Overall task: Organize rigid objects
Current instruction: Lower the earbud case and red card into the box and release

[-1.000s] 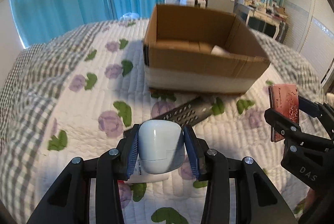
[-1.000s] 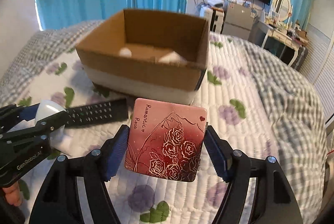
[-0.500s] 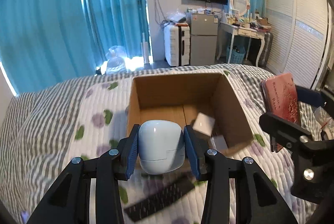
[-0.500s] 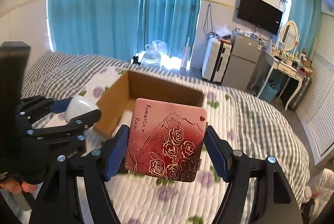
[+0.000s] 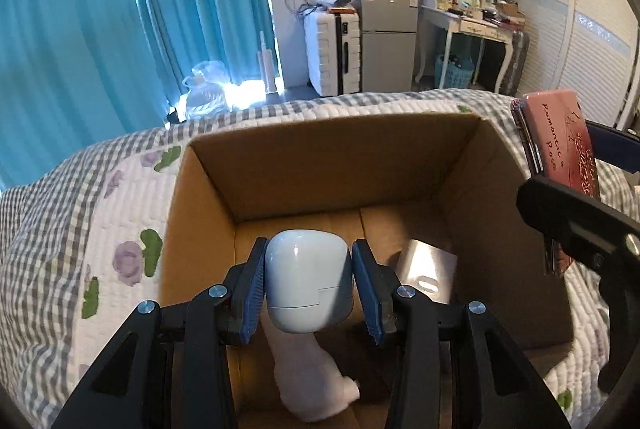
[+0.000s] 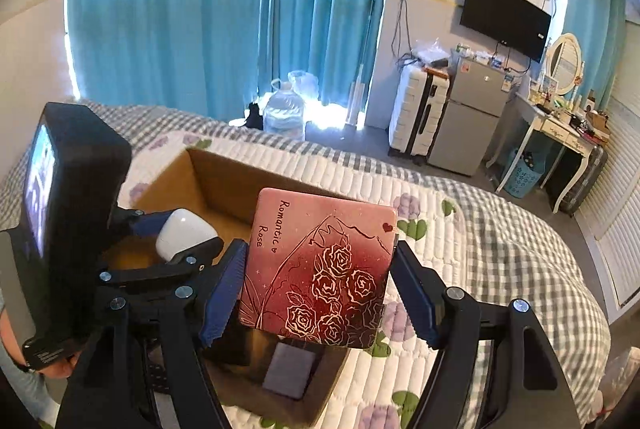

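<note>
My left gripper [image 5: 309,287] is shut on a white earbud case [image 5: 308,281] and holds it over the open cardboard box [image 5: 332,165] on the bed. My right gripper [image 6: 318,283] is shut on a pink tin printed with roses [image 6: 320,265], held above the box's right side; the tin also shows in the left wrist view [image 5: 560,149]. In the right wrist view the left gripper [image 6: 180,241] with the case [image 6: 184,229] is at my left, over the box [image 6: 208,181]. A white bottle-like object [image 5: 312,385] and a silver flat item [image 5: 428,269] lie inside the box.
The box sits on a quilted floral bedspread [image 5: 120,229] with a grey checked border. A dark flat item [image 6: 290,369] lies in the box under the tin. Beyond the bed are blue curtains [image 5: 140,9], a white suitcase [image 5: 328,53], a small fridge [image 5: 386,37] and a dressing table [image 5: 472,25].
Both grippers have risen from bed level and moved forward over the box, each still holding its object. The remote on the bedspread has dropped out of view.
</note>
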A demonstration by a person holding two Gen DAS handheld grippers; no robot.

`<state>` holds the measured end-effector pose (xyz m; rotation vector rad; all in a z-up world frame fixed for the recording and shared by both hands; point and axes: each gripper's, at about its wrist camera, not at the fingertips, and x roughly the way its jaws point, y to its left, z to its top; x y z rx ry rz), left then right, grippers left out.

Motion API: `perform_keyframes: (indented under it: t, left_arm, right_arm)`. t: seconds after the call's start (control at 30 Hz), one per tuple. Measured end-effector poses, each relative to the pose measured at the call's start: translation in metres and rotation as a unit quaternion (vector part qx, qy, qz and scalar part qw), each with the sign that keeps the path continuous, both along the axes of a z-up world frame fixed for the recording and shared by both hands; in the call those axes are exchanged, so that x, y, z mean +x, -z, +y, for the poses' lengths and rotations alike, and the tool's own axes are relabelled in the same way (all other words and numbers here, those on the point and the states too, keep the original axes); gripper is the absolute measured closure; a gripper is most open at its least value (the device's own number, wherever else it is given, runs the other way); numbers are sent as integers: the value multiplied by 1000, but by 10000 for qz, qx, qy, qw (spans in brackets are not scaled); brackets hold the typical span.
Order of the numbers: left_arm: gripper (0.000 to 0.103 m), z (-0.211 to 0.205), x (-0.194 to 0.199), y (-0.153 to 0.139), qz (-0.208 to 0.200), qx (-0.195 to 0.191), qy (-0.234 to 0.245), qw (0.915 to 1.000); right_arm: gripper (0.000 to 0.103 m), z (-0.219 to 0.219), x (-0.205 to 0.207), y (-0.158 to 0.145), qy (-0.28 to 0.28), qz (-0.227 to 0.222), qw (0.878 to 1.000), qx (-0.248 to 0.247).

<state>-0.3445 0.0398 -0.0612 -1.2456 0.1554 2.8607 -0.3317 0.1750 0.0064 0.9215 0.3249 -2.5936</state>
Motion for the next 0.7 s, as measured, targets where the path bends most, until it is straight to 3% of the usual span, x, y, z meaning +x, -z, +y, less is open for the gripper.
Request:
perform_keyframes:
  t: [0.1,0.13,0.17,0.23,0.47,0.7]
  left_arm:
    - [59,1,2,1,-15,1,19,10000]
    - [50,1,4,-2,61,35,23,10000]
    - [31,1,5,-5,123,16,-5,9999]
    - [5,0,10,-11,283,-59,-122,9995]
    - [4,-3,29,-41,552,-184,-55,9983]
    - [3,-26,52,-58,736,-136,-157,9971]
  right_arm:
    - [31,5,-9,10,22,-105,9999,-79]
    - [31,6,-10,12,33,-118,9999,-101]
    - [31,7,-11,12,42,-119,9999,-107]
    - [31,10,-10,12,57,-115,9998,-128]
    - [31,12,-16,-4,123,-122,9996,-218]
    - [31,-18,-30,6,48,-255,9996,-68]
